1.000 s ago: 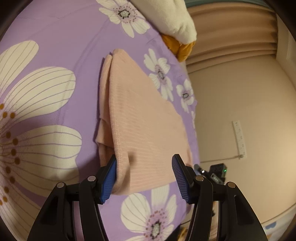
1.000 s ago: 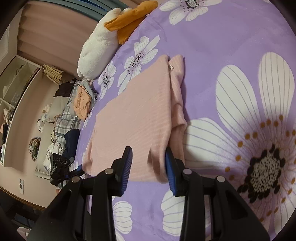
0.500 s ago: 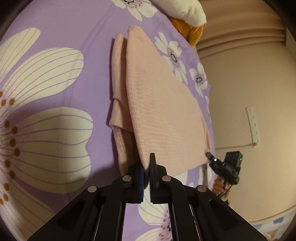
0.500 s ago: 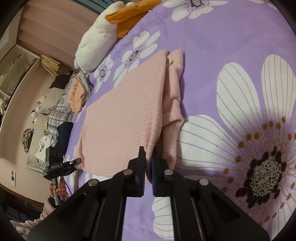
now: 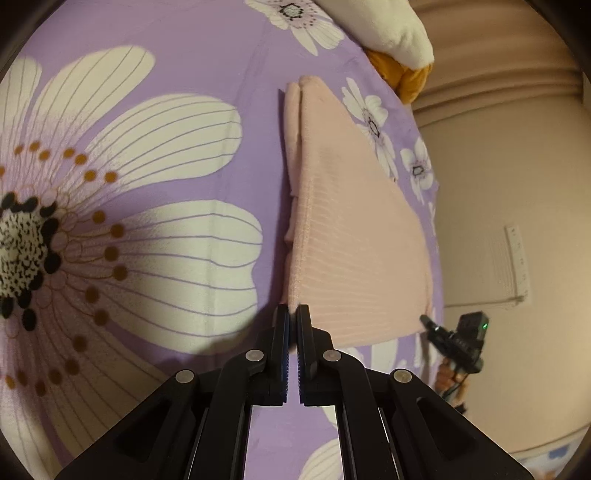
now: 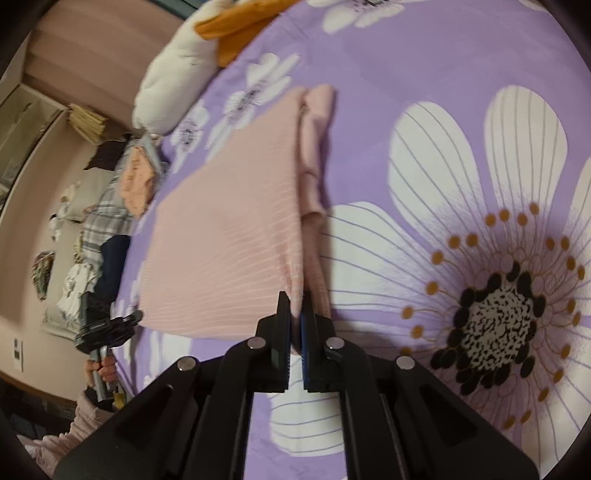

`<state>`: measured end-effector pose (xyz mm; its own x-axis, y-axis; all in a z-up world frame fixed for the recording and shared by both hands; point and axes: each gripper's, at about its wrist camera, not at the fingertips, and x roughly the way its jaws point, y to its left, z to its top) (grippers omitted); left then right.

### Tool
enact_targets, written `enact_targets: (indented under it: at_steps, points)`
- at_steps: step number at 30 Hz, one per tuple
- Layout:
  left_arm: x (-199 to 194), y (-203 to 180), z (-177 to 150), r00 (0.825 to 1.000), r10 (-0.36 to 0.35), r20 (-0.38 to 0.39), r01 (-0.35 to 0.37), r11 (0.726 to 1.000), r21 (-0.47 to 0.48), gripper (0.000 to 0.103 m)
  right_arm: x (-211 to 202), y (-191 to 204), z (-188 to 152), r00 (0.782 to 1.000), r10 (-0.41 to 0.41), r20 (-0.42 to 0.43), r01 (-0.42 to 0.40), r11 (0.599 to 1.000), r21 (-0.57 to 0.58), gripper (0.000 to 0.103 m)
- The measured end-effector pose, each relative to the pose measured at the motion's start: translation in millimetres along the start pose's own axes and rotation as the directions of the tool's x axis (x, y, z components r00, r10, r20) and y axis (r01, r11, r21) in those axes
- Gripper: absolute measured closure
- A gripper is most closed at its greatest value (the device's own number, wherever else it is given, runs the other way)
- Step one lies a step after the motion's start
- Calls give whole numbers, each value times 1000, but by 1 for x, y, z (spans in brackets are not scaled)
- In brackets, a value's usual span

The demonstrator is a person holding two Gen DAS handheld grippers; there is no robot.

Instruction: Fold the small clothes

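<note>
Both the left gripper (image 5: 293, 314) and the right gripper (image 6: 295, 306) are matte black plastic, each built of angular linked arms pinned with round silver screws. Ribbed blue pads line the inner faces of the jaws. A fuzzy pale pink sleeve (image 6: 79, 424) covers the person's wrist.

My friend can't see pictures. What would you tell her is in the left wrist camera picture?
A black gripper is pinched shut on the near corner of a folded pink cloth. The cloth lies on a purple bedspread printed with big white flowers. A white and orange pillow sits at the far end.
</note>
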<state>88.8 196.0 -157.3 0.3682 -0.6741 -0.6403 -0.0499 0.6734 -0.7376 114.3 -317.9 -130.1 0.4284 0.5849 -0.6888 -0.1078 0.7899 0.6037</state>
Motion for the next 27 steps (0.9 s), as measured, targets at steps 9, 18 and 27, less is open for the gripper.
enact_targets:
  at_steps: [9,18,27]
  points:
    - [-20,-18,-5,992,120,41,-124,988,94,102,-34,20,15,990,-109,90,117,989,-91,87]
    - [20,-71,14,997,64,44,-73,972,223,102,2,56,61,980,-134,147,160,971,-181,85]
    - [54,-54,6,985,168,-28,-158,961,227,102,54,35,121,955,-274,110,283,957,-71,90]
